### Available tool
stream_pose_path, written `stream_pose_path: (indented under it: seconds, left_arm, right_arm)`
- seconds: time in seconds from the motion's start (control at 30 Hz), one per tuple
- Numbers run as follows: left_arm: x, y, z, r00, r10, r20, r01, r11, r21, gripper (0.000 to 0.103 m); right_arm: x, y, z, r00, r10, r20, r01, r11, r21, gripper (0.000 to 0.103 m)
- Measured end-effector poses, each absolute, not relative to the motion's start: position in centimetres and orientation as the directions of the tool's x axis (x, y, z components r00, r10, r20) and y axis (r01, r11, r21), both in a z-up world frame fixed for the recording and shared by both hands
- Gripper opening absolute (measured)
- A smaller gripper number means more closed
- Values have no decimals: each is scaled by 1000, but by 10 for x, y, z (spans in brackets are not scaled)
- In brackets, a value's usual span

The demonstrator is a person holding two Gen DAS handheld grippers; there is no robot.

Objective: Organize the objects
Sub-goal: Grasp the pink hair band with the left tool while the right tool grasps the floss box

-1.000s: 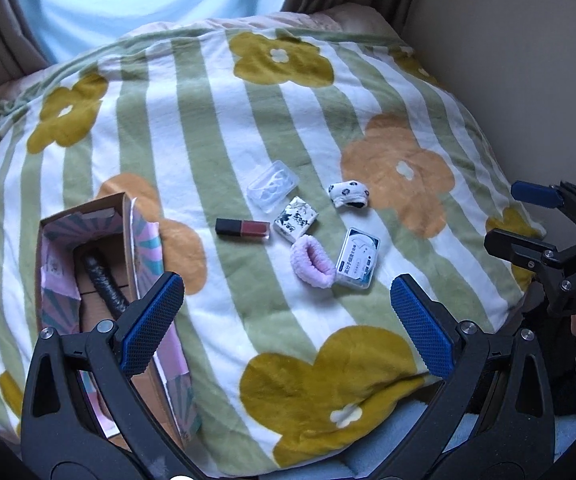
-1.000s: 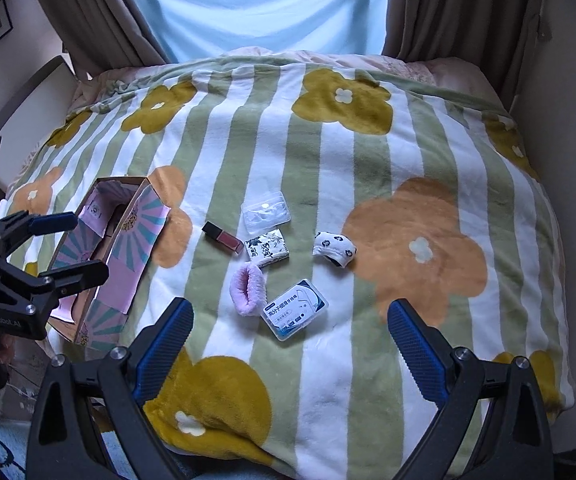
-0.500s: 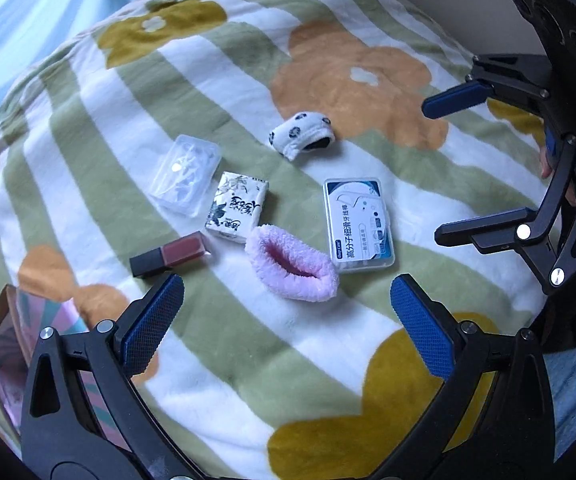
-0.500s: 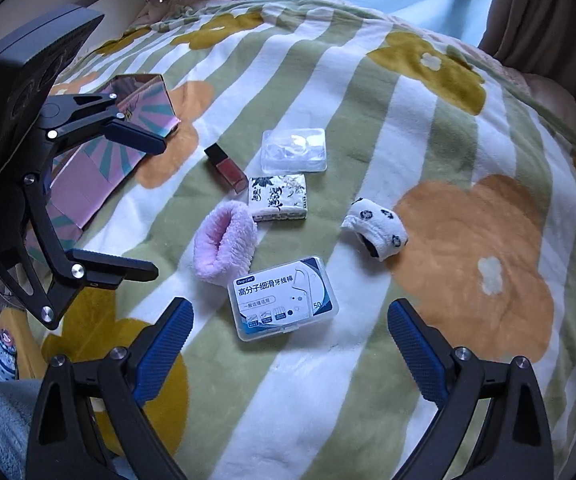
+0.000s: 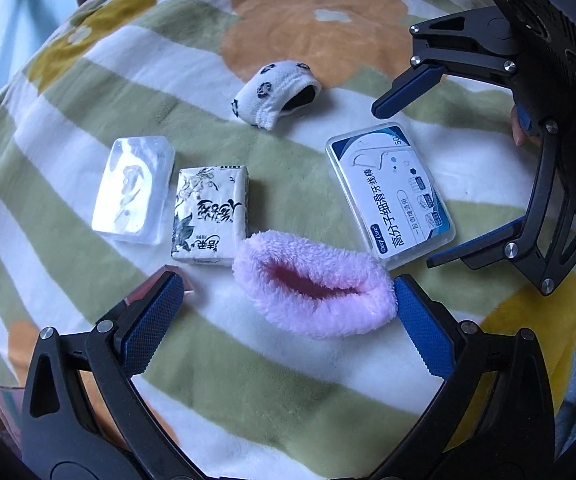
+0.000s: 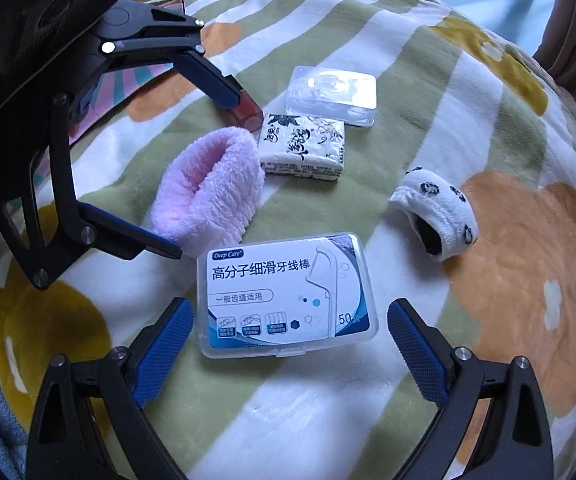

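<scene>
Both spread: left gripper [image 5: 284,312] flanking pink cuff [image 5: 314,284], lipstick [image 6: 246,112] half hidden behind finger; right gripper [image 6: 290,338] flanking floss box [image 6: 286,292].

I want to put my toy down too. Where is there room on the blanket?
Bare blanket lies right of the spotted sock. Crowded: pink cuff, tissue pack and floss box, with both grippers there.

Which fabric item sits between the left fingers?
The fluffy pink scrunchie, between the open left gripper fingers; the white spotted sock lies farther off.
</scene>
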State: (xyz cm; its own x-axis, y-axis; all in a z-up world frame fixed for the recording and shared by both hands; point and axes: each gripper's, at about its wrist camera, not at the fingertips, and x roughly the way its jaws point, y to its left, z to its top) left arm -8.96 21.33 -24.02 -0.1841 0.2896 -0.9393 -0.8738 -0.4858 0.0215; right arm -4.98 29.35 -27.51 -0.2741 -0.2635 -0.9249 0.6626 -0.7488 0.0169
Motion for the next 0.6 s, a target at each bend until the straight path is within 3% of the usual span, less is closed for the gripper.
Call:
stream_pose_path:
  seconds: [0.1,0.17,0.2,0.23,0.3,0.6]
  left_arm:
    - [-89,219,-248,-161,291,-943,-889,-457,11,99]
    - [-87,222,-253,-132,299,-945,-905,-425,-8,88]
    - [-86,224,-256,-113,296,-949,-914,-405,-18,74]
    - [-85,225,-259,-100,285,-953,-921,-388,-20,67]
    - [-83,224,-260,-97,291,-952,-927,-374,-20,61]
    - [-89,217,-247,-94,304,-948,-900,-433,-50,39]
  right_arm:
    - [-53,291,-285,-262,-262,-929,674,-739,19,97]
    - [-54,289,-288,-254,-281,-925,686,-727,32,97]
    - [-54,288,-289,-252,-284,-925,691,-722,34,96]
    - [-54,287,-291,-254,-281,-925,693,-720,28,92]
    - [-55,287,-293,-267,-266,-926,691,-722,8,86]
    - [-61,296,-278,-255,-293,-921,660,-749,55,86]
